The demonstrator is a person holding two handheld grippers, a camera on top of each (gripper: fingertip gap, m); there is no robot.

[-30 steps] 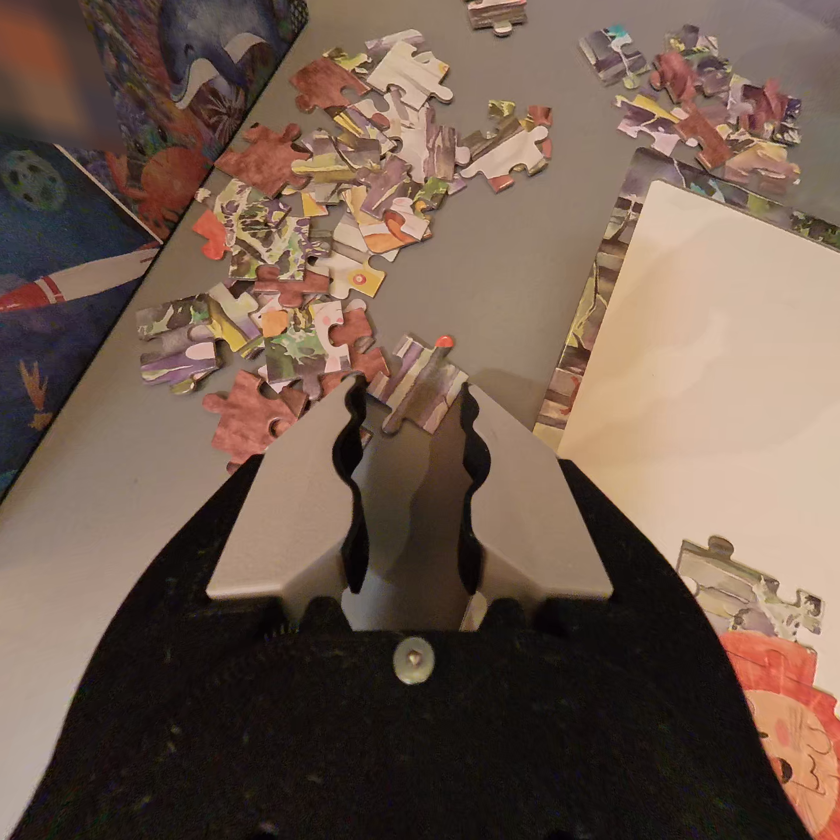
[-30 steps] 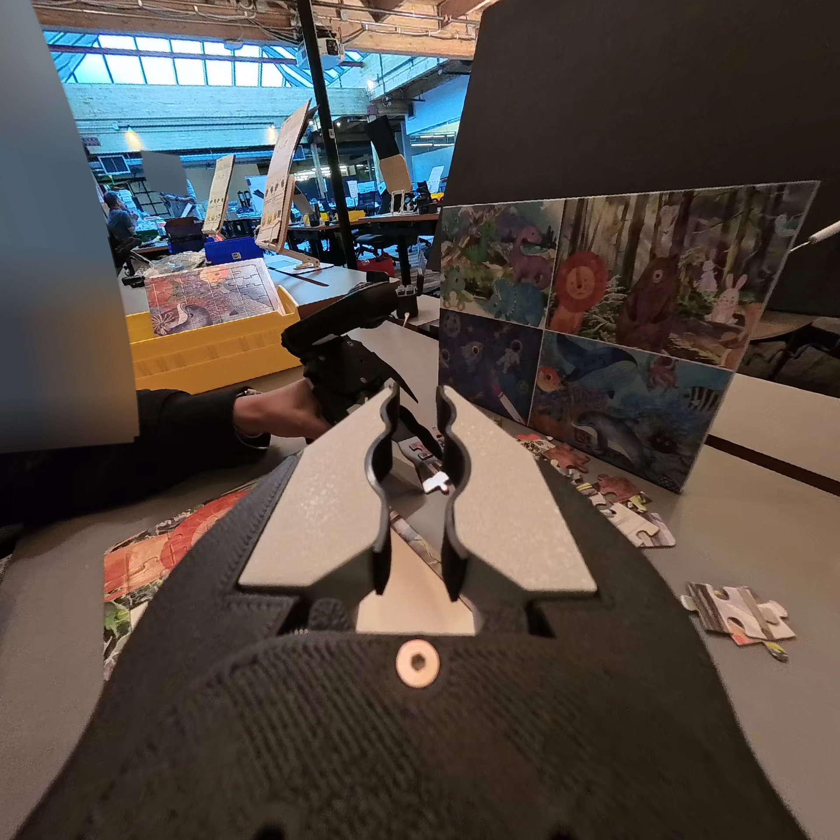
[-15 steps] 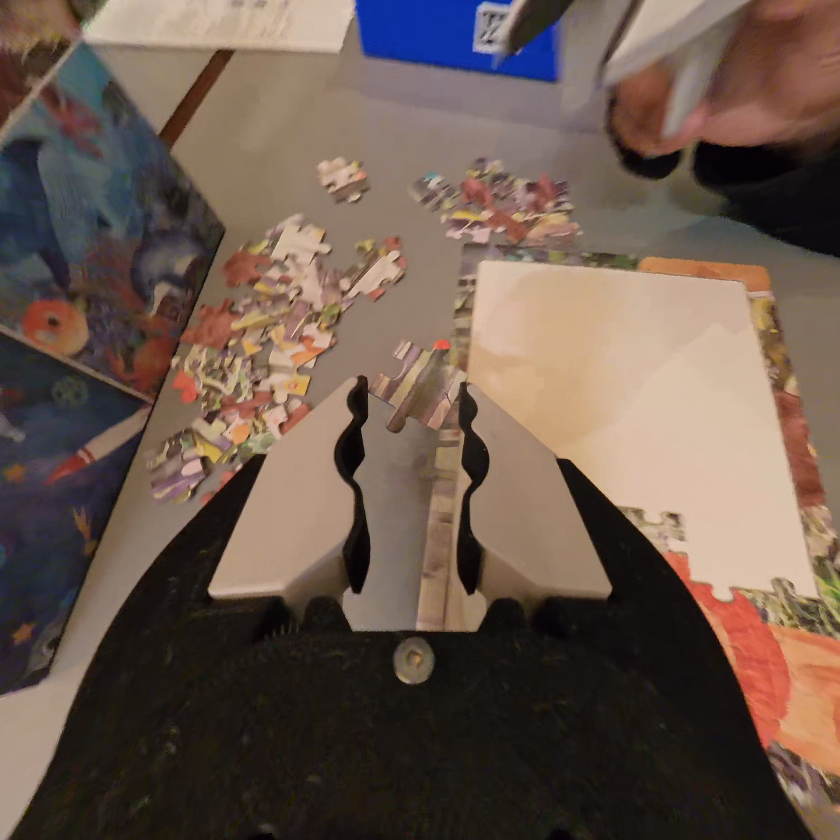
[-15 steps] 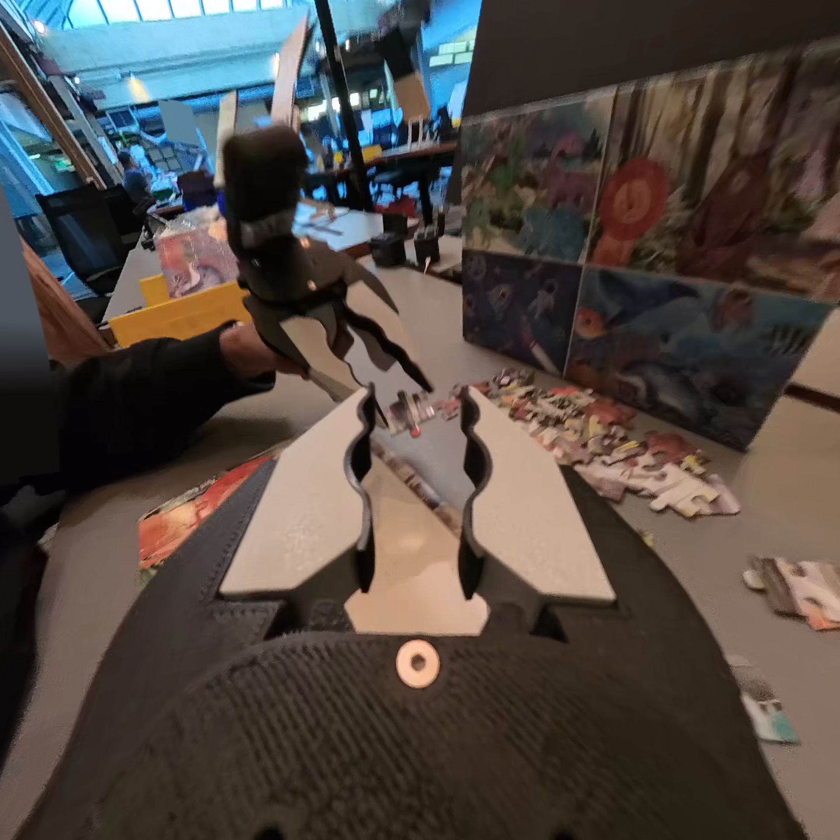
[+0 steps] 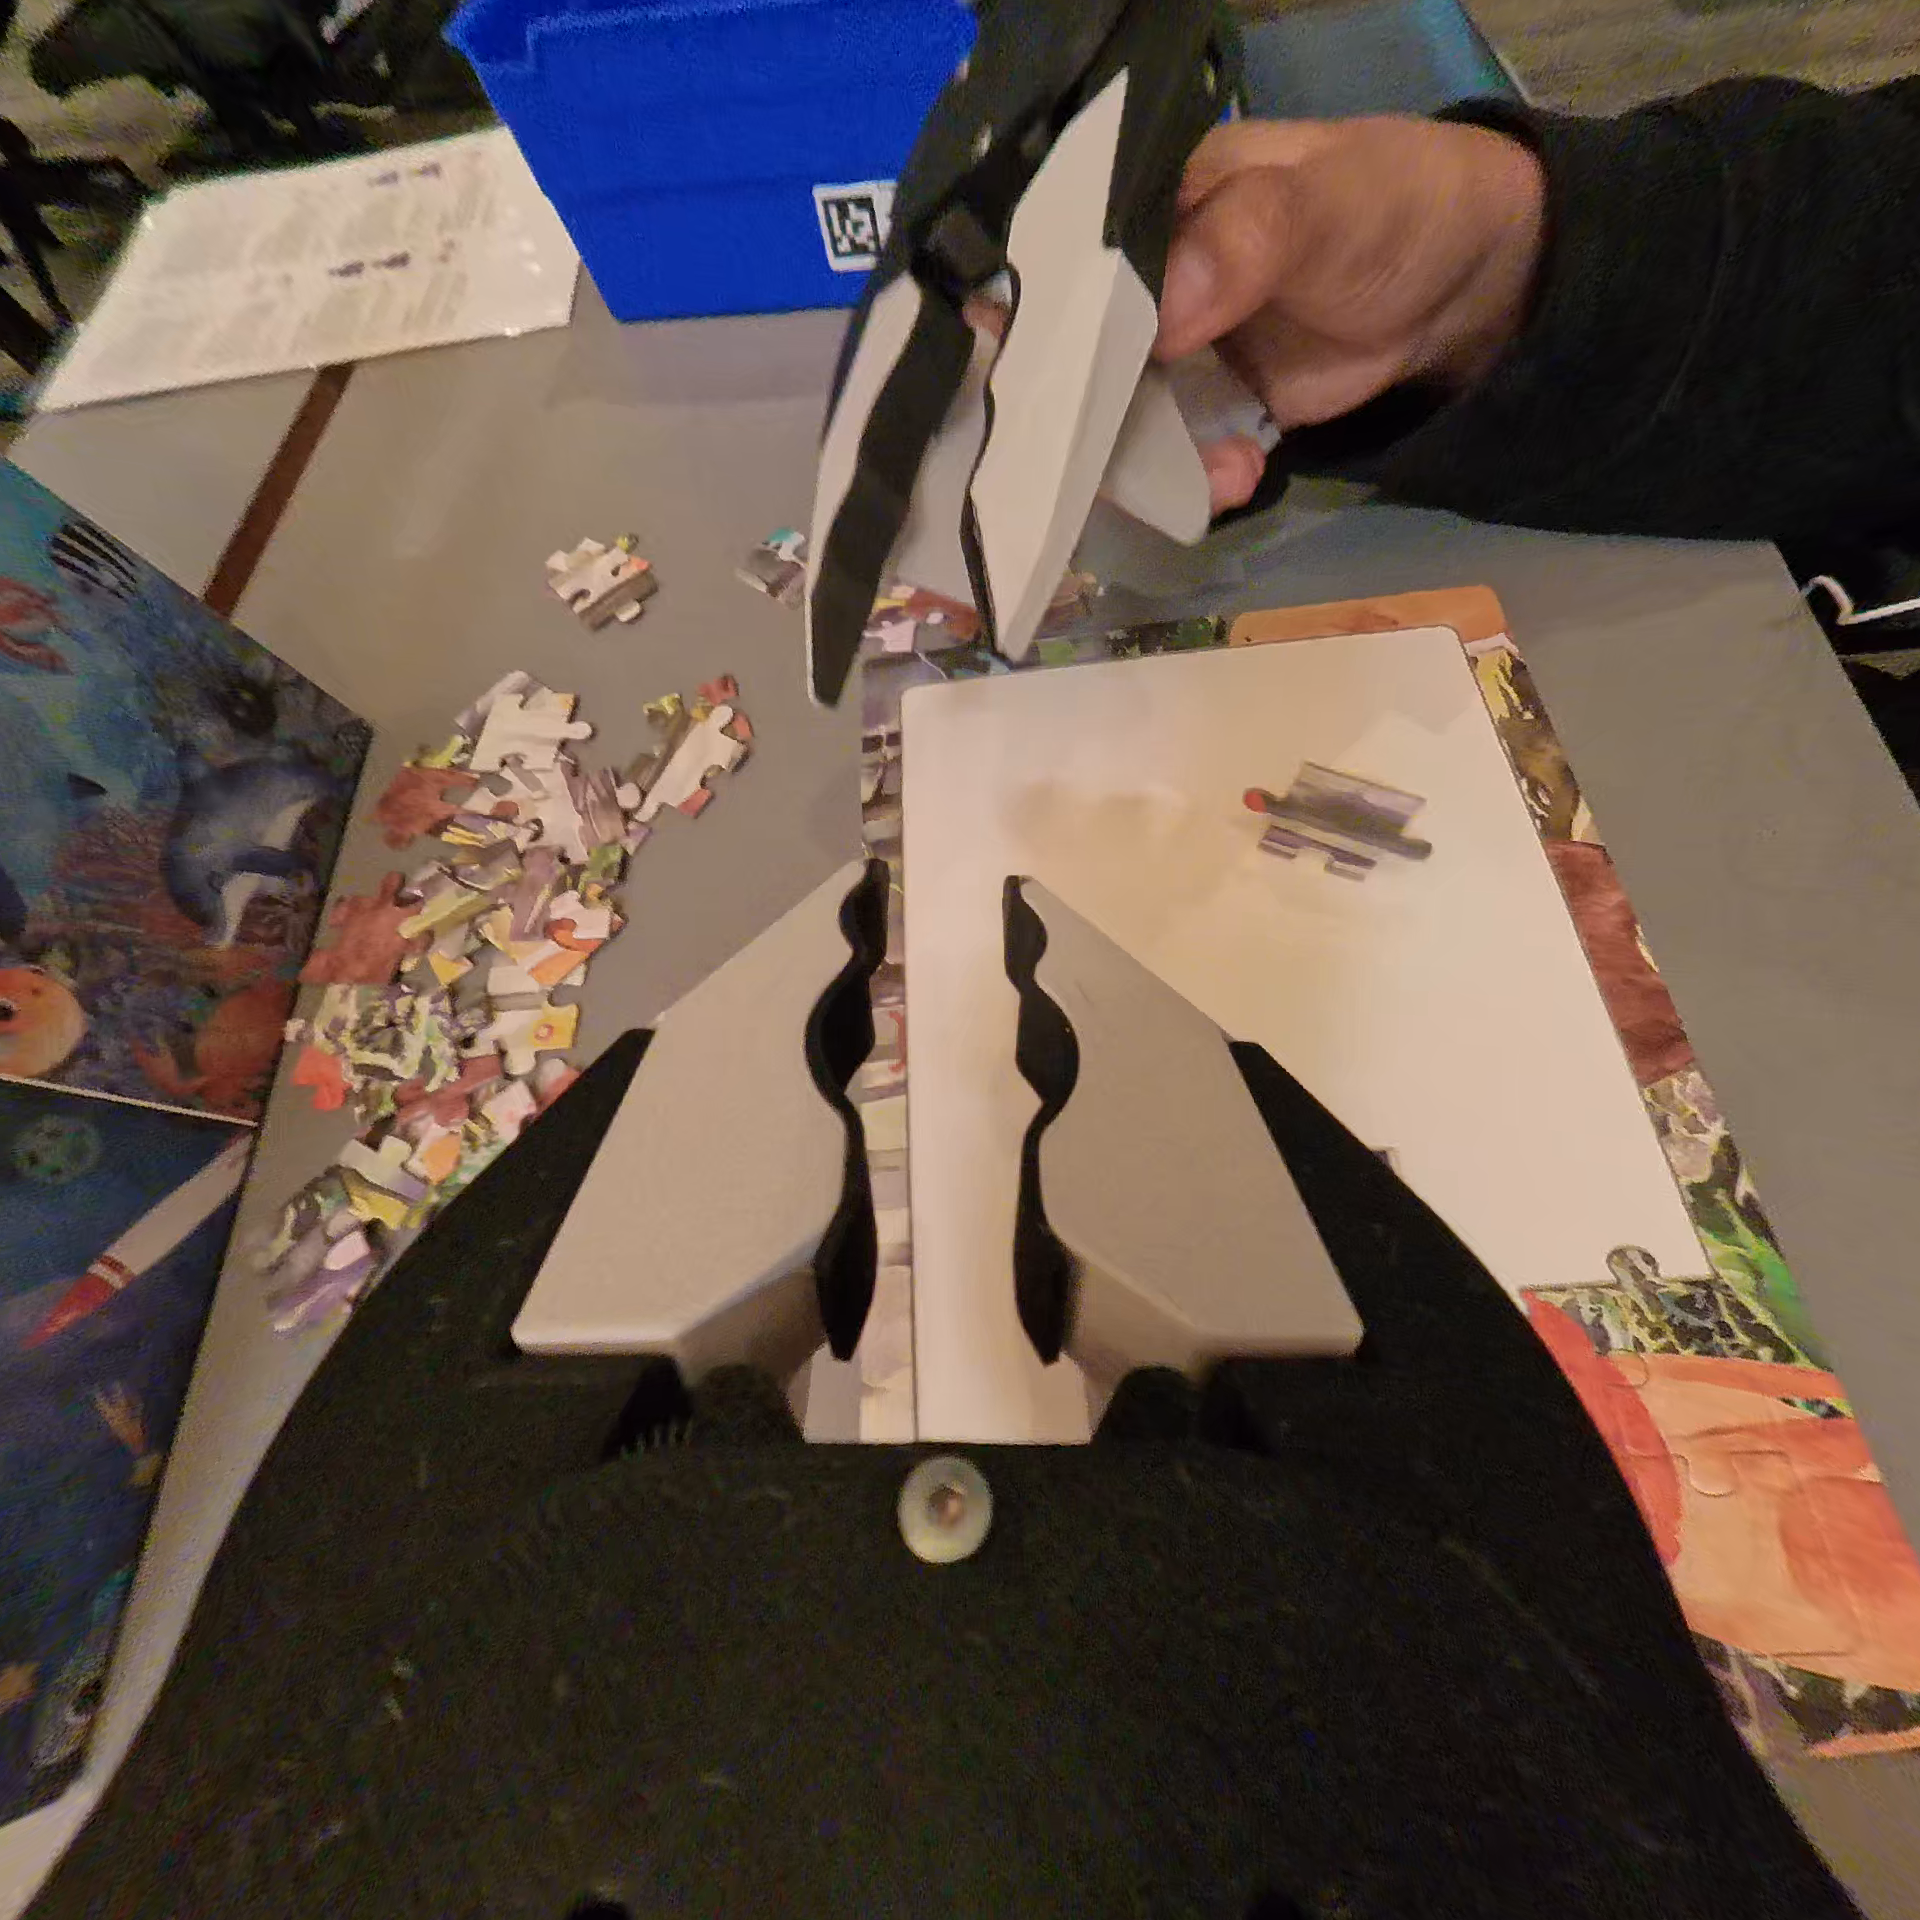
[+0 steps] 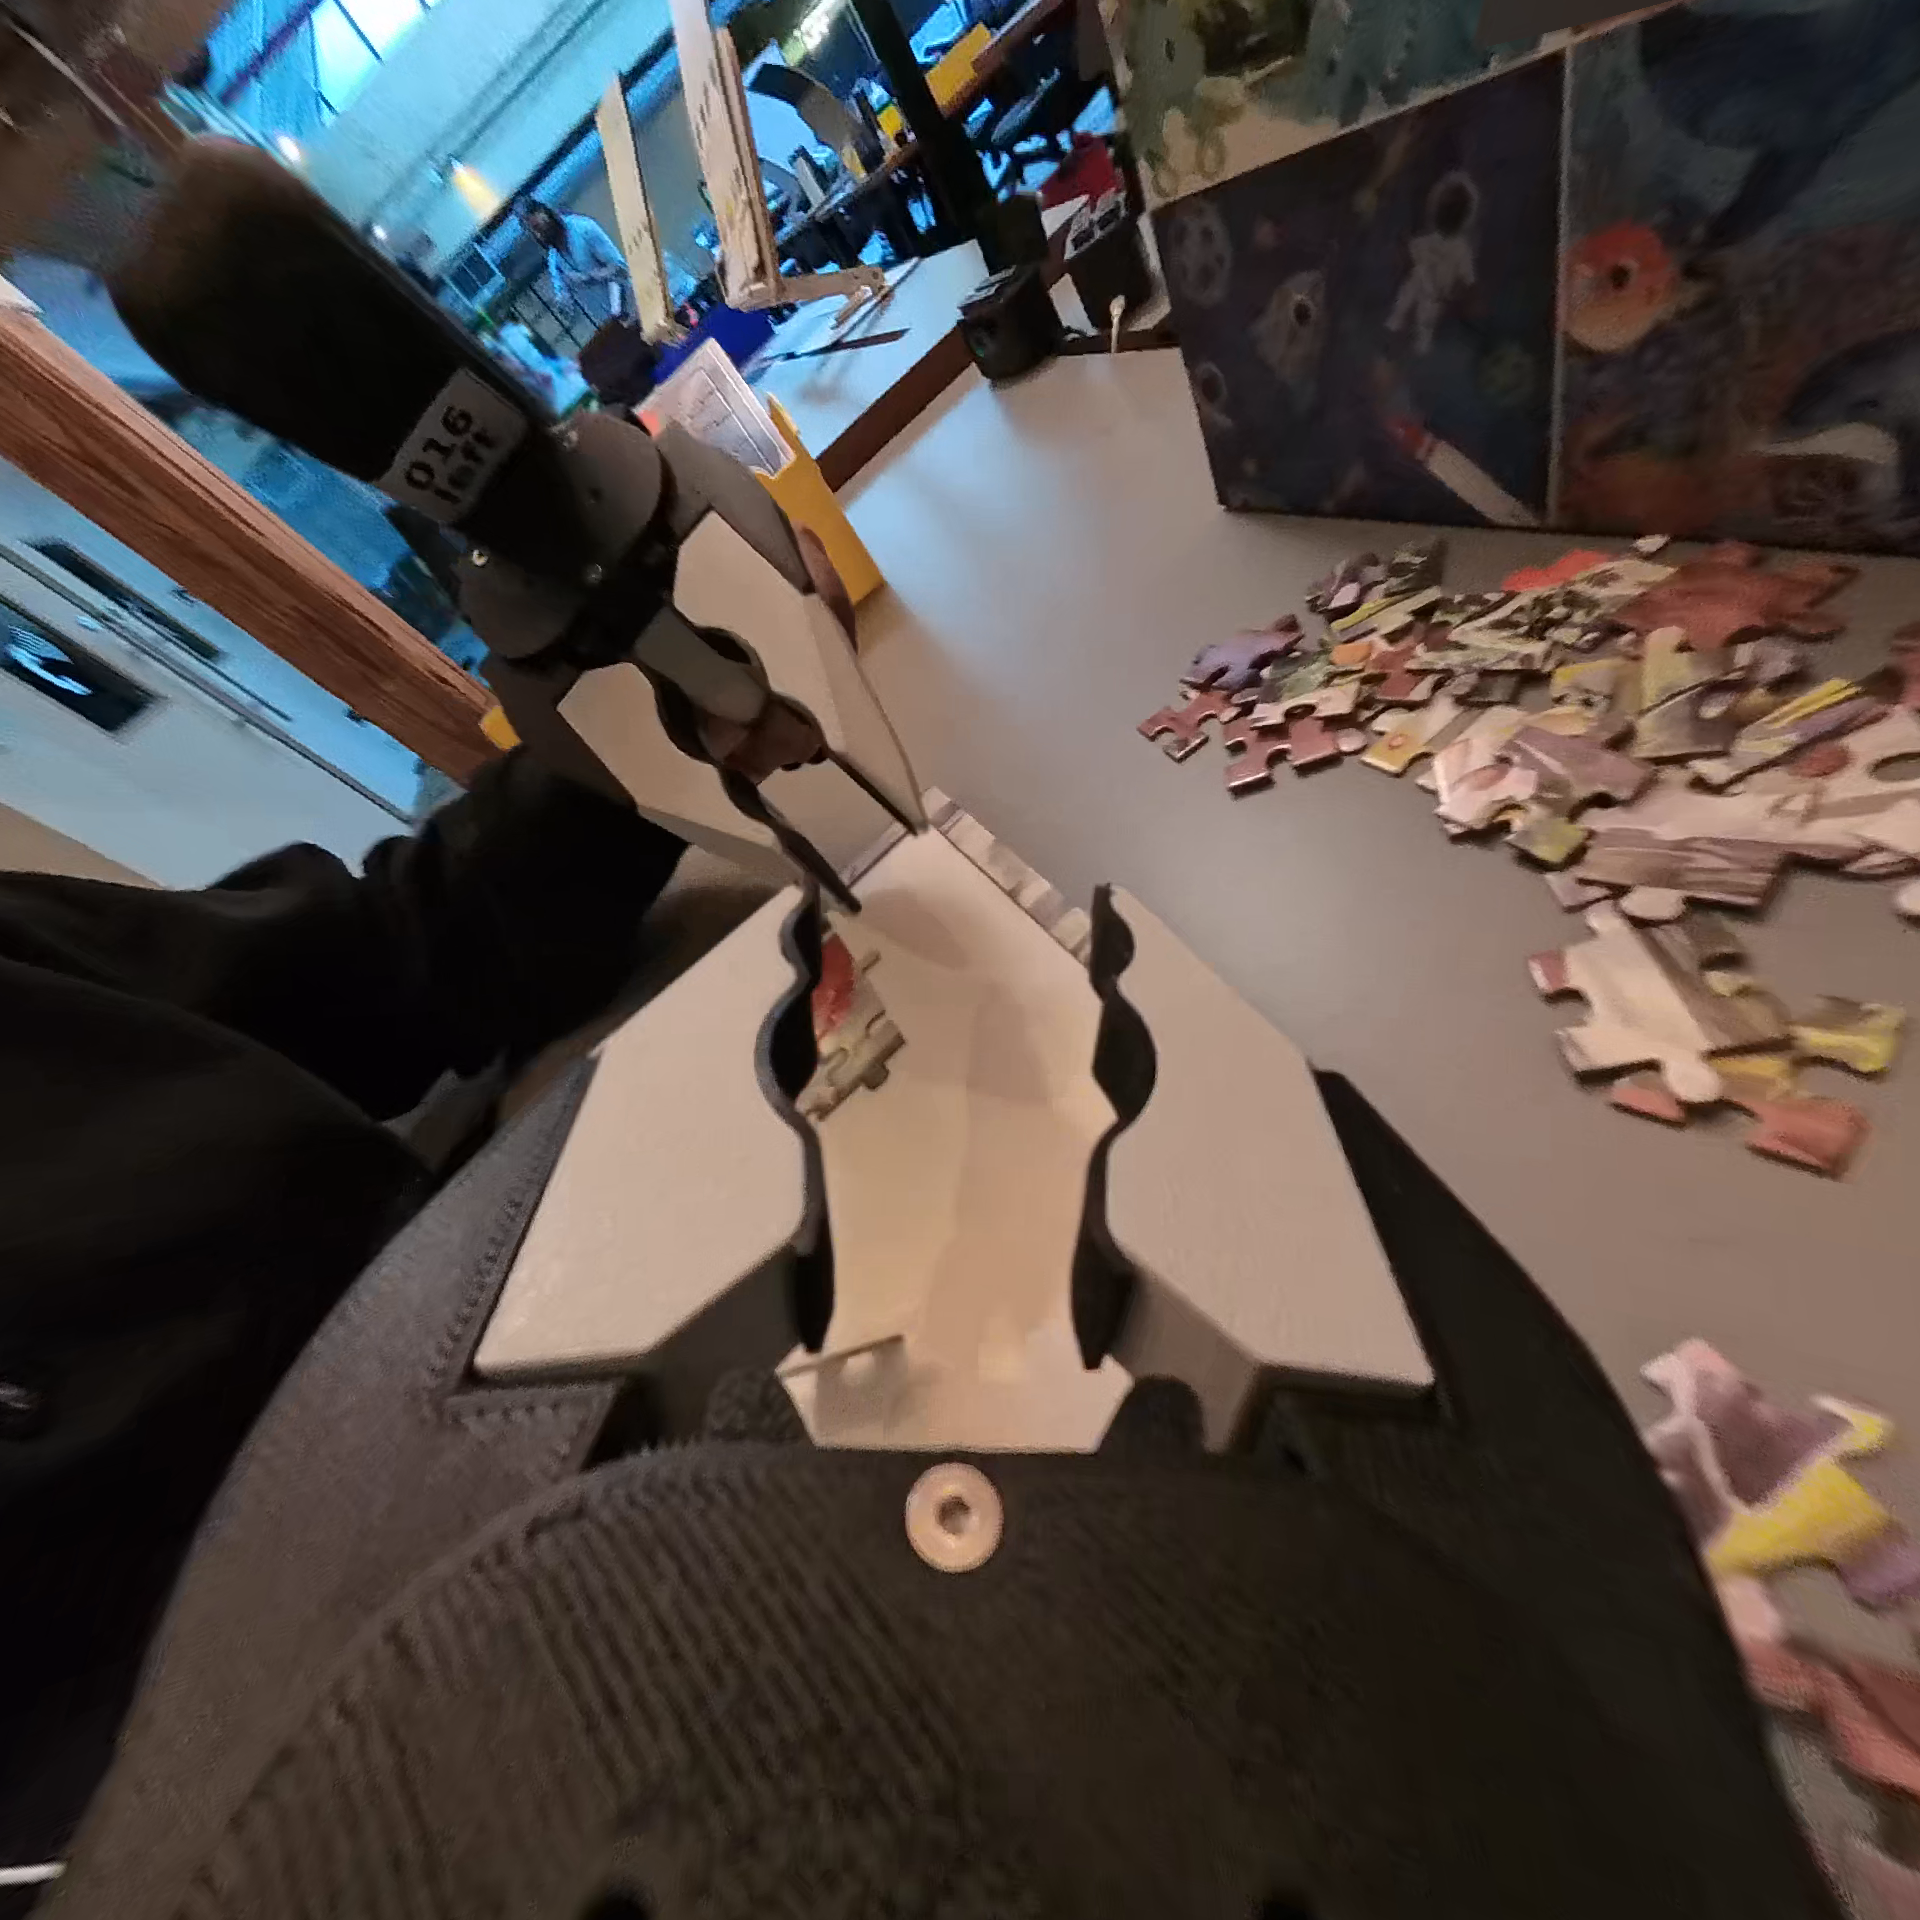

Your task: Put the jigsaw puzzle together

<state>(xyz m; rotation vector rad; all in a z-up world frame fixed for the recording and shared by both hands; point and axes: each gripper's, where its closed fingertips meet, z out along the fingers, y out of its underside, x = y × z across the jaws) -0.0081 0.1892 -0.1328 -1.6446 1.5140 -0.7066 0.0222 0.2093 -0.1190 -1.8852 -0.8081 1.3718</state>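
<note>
A puzzle tray with a white bare floor (image 5: 1195, 987) lies on the grey table; an orange lion section (image 5: 1714, 1507) is assembled at its near right corner. One loose grey-purple striped piece with a red dot (image 5: 1335, 821) lies flat on the white floor, apart from both grippers. My left gripper (image 5: 943, 878) is open and empty above the tray's left edge. My right gripper (image 6: 951, 894) is open and empty; it also shows in the left wrist view (image 5: 914, 670) over the tray's far edge. The same piece (image 6: 852, 1023) shows beside the right gripper's left finger.
A heap of loose pieces (image 5: 468, 935) lies left of the tray, also in the right wrist view (image 6: 1610, 727). A picture box (image 5: 135, 831) stands at the far left. A blue bin (image 5: 727, 156) and a paper sheet (image 5: 312, 260) are at the back. A single piece (image 5: 601, 566) lies apart. Left tips to right tips: about 5 centimeters. From the left gripper's tips to the orange lion section (image 5: 1714, 1507) is close to 20 centimeters.
My left gripper carried the striped piece from the heap over the tray and let it go; it now lies on the white floor. My right gripper opened wider and dropped toward the tray.
</note>
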